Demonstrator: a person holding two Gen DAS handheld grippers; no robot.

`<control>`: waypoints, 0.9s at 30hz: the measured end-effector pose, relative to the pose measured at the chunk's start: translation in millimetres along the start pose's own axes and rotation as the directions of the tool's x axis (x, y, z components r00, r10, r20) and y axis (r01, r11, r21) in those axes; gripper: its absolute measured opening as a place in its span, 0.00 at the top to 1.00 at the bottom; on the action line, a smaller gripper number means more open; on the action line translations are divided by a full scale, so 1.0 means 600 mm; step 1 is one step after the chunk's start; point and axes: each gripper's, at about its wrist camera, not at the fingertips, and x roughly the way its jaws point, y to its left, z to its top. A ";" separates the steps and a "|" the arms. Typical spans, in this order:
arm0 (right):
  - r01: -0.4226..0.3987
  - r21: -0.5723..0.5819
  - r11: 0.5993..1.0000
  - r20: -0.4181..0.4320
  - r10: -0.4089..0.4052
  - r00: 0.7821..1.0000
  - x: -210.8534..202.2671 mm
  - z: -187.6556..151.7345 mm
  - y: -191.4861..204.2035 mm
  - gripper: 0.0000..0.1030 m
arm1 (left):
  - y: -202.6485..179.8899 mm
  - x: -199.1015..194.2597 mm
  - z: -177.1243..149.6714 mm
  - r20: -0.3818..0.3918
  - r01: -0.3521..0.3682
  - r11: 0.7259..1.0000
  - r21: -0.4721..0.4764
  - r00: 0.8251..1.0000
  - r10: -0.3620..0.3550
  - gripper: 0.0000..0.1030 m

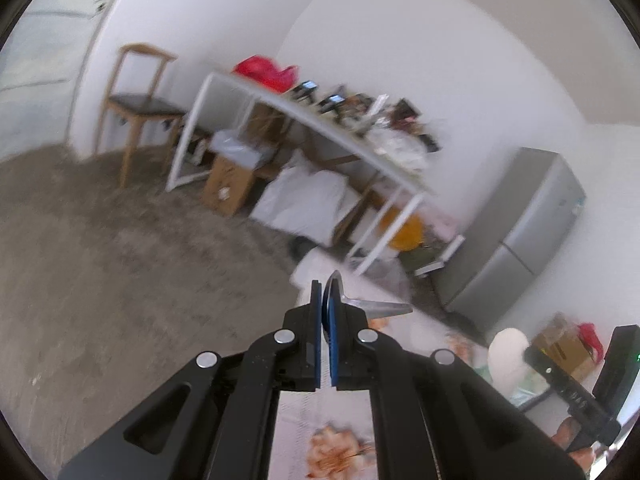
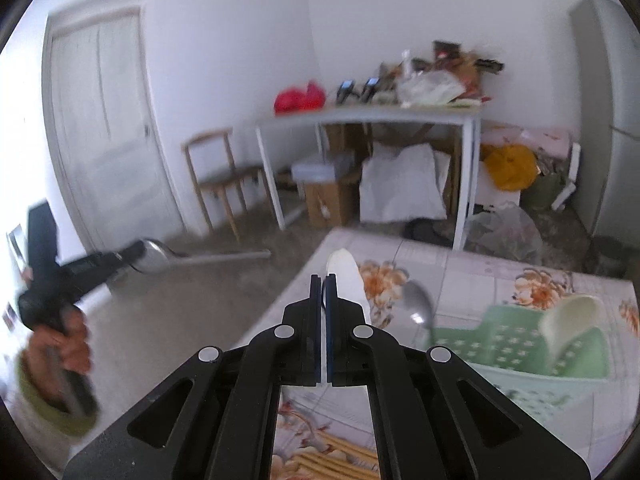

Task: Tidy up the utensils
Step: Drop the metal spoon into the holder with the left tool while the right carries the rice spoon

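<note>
Left gripper [image 1: 325, 300] is closed on a metal utensil [image 1: 376, 306], a flat steel piece that sticks out to the right of the blue pads [image 1: 318, 320], near the lower middle of the left wrist view. I think it is a spatula or a serving tool, but the picture is blurred and I cannot say which. In the right wrist view I see this same gripper at the left edge, and a shiny bowl-shaped end with a long grey handle reaches from it toward the middle.

I judge this utensil to be stiff, light, and slippery, because it is smooth steel. The pads hold it near one end, so the long part can swing; a hold closer to its middle would be more steady.

Right gripper [image 2: 324, 280] has its jaws almost together, and a white utensil [image 2: 346, 276] stands just behind and right of them; I cannot tell if they pinch it. It looks like plastic or ceramic, light and perhaps fragile.

Lower right in that view, a metal spoon [image 2: 418, 304] leans into the green basket [image 2: 512, 340], where a cream-coloured ladle [image 2: 568, 320] also stands. The basket rests on a table with a flowered cloth [image 2: 460, 268]. Bamboo chopsticks [image 2: 332, 460] lie at the bottom edge.
</note>
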 end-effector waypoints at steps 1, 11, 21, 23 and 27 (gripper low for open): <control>0.001 0.028 1.000 0.032 -0.002 0.999 -0.027 0.005 -0.010 1.00 | -0.019 -0.003 0.008 0.007 0.039 0.999 0.020 0.999 -0.039 0.98; 0.156 0.189 0.970 0.155 -0.186 0.970 -0.157 -0.001 -0.093 1.00 | -0.206 0.005 0.032 -0.038 0.255 0.917 0.307 0.966 -0.256 0.98; 0.199 0.264 0.944 0.151 -0.245 0.958 -0.182 -0.039 -0.127 1.00 | -0.344 0.041 -0.042 -0.118 0.205 0.743 0.637 0.979 -0.169 0.98; 0.197 0.271 0.942 0.150 -0.243 0.958 -0.181 -0.042 -0.136 1.00 | -0.361 0.052 -0.060 -0.126 0.191 0.702 0.686 0.982 -0.144 0.98; 0.192 0.287 0.938 0.145 -0.241 0.960 -0.189 -0.051 -0.145 1.00 | -0.386 0.073 -0.096 -0.132 0.159 0.626 0.764 0.987 -0.090 0.98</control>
